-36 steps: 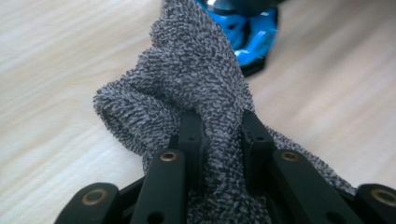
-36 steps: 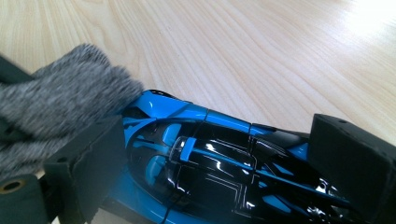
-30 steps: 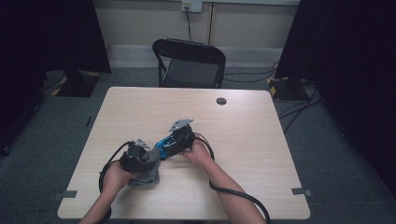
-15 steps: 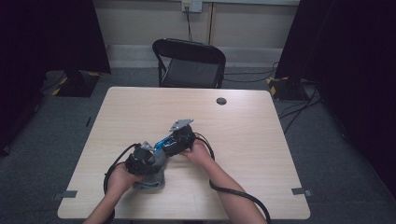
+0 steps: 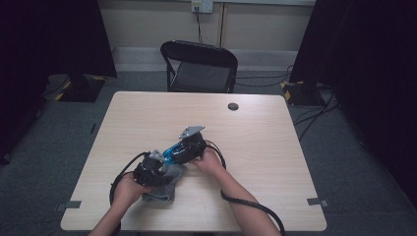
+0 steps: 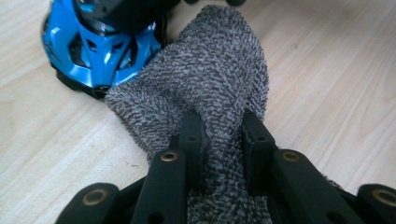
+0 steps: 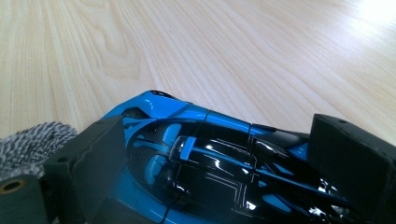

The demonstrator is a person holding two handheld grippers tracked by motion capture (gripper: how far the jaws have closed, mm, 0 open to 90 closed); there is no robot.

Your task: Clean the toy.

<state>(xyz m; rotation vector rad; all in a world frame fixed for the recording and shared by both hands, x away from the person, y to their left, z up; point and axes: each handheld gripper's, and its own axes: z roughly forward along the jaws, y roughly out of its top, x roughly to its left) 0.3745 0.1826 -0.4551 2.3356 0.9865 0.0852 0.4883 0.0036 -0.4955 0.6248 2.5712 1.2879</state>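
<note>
While the grey speckled terry cloth (image 6: 210,88) lies bunched on the pale wooden counter (image 5: 275,142), near its front left part, the left gripper (image 6: 219,140) pinches a fold of it between narrow jaws. Just beside the cloth, touching its far edge, sits the glossy blue and black toy car (image 7: 205,158), which the right gripper (image 7: 224,154) clamps across its body, one pad on each flank. Beyond the counter's far edge stands a black folding chair (image 5: 201,64) on grey carpet.
</note>
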